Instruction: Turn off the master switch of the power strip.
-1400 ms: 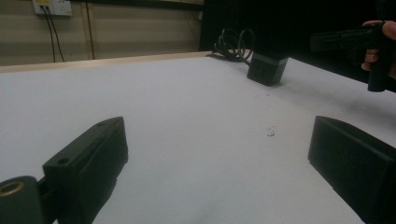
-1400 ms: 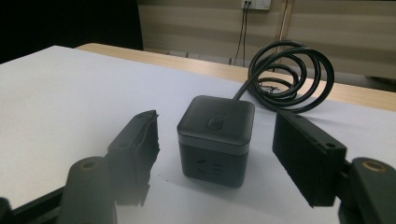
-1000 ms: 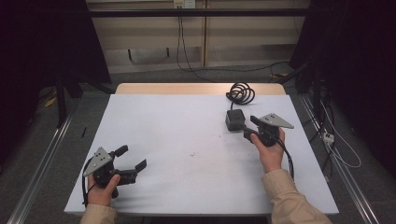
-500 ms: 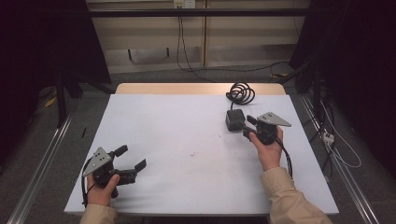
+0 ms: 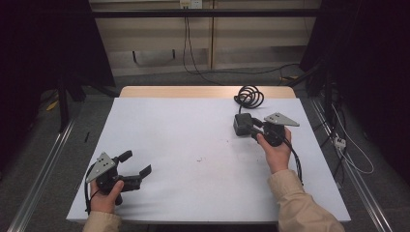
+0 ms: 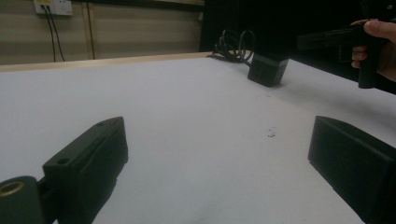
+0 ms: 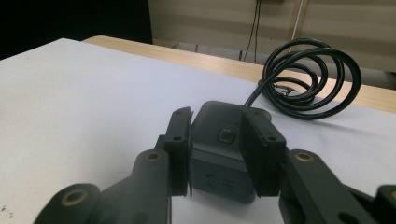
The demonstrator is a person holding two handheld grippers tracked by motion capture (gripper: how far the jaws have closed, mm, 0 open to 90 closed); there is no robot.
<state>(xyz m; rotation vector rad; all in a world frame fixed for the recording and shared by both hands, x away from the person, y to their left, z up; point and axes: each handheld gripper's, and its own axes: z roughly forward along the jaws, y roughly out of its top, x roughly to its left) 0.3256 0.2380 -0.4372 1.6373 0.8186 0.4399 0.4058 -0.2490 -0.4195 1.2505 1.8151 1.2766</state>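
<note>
A black cube-shaped power adapter (image 5: pixel 240 123) (image 7: pixel 215 175) with a button on top sits at the table's right rear. Its coiled black cable (image 5: pixel 250 96) (image 7: pixel 308 74) lies just behind it. My right gripper (image 5: pixel 249 127) (image 7: pixel 218 114) reaches in from the right, its jaws on either side of the adapter. The jaws have just been closing and stand close to its sides, with a thin gap still on the left pad. My left gripper (image 5: pixel 137 163) (image 6: pixel 217 135) rests near the front left of the table, open with nothing between its jaws. In the left gripper view the adapter (image 6: pixel 267 70) and right gripper (image 6: pixel 327 39) show far off.
The white table top (image 5: pixel 193 135) has a wooden strip along its far edge (image 5: pixel 193 92). A few small dark specks (image 5: pixel 199 158) mark the middle. Cables trail over the floor to the right (image 5: pixel 348 154), and metal rails run along both sides.
The right gripper's jaws have narrowed around the adapter. Both hands have stayed almost where they were.
</note>
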